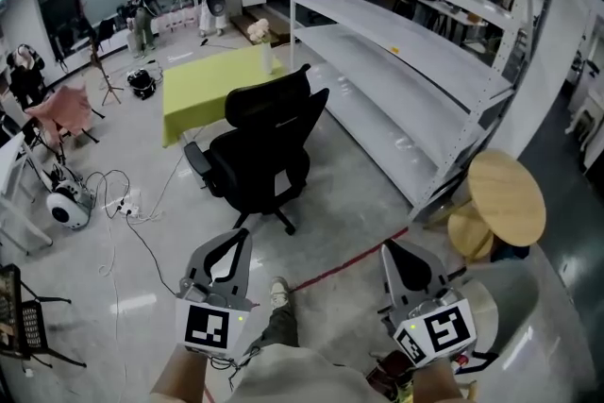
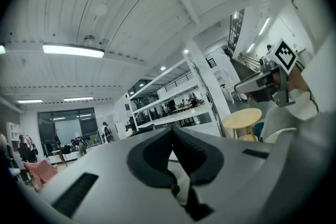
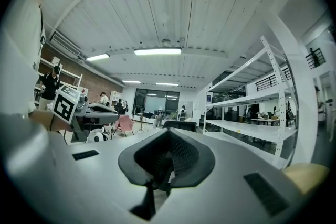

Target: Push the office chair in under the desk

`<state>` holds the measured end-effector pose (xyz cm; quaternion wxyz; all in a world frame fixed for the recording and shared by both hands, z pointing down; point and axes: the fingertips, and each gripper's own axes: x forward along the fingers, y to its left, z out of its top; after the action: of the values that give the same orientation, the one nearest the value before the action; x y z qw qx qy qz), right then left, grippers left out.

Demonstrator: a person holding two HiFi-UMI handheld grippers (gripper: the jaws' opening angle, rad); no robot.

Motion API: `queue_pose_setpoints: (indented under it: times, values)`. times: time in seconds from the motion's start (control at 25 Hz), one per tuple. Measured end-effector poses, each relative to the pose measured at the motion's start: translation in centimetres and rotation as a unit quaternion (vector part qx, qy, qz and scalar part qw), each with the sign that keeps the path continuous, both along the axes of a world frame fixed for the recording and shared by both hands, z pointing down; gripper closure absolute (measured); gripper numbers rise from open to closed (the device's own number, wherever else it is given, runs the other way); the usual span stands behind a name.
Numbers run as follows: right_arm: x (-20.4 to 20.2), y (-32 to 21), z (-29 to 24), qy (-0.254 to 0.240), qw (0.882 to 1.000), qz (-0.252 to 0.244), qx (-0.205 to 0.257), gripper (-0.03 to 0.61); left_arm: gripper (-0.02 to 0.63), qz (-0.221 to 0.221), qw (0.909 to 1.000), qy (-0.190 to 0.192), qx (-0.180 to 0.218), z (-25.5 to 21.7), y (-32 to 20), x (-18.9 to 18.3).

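A black office chair (image 1: pixel 264 151) stands on the pale floor, its backrest close to the near edge of a desk under a green cloth (image 1: pixel 209 82). The chair's top edge (image 3: pixel 181 125) shows just past the right gripper's tip. Both grippers are held low by the person's body, well short of the chair and not touching it. My left gripper (image 1: pixel 240 237) is shut and holds nothing; its dark pads (image 2: pixel 157 157) meet in a line. My right gripper (image 1: pixel 389 249) is likewise shut and empty, pads (image 3: pixel 181 157) pressed together. Each gripper appears in the other's view: right gripper (image 2: pixel 262 84), left gripper (image 3: pixel 92 111).
Long white metal shelving (image 1: pixel 406 61) runs along the right of the chair. A round wooden table (image 1: pixel 507 195) and a stool (image 1: pixel 470 232) stand at the near right. Cables (image 1: pixel 127 203) and a red floor line (image 1: pixel 344 271) cross the floor. A pink chair (image 1: pixel 64 109) and people are at the far left.
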<state>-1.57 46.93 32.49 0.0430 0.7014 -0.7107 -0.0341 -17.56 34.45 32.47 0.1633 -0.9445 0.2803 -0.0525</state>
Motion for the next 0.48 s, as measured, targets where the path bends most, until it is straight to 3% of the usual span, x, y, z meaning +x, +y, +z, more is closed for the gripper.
queue_pose_setpoints:
  times: [0.48]
  values:
    - [3.4,-13.1,1.6,-0.004,0.999,0.002,-0.043,0.572,0.606,0.0,0.9995,-0.013,-0.028,1.4,-13.1,3.4]
